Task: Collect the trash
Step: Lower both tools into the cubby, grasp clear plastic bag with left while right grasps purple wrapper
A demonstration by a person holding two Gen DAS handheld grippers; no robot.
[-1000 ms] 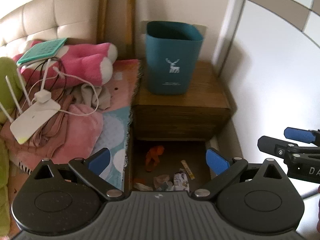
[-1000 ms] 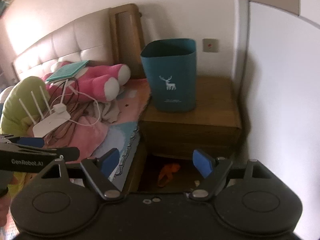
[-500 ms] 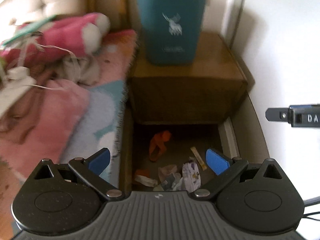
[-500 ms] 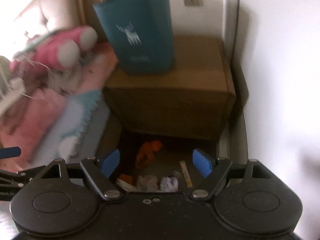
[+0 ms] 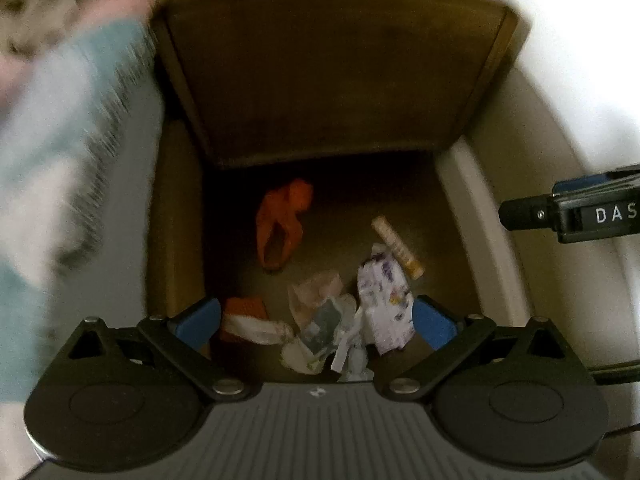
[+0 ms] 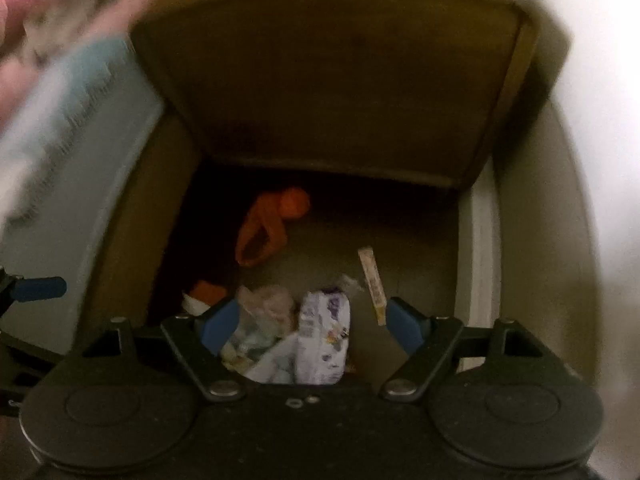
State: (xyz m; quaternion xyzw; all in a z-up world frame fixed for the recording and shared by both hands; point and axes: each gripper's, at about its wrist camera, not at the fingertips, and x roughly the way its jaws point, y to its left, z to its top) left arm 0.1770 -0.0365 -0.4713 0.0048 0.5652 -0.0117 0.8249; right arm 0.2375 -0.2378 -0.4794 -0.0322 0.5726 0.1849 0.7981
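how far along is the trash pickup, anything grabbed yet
Nothing looks collected yet. Both the left gripper and right gripper are open and empty, above the floor gap in front of the nightstand. All still lie there: the orange scrap, slim yellow wrapper, white and purple wrapper and crumpled clear wrappers. The bin is out of view now.
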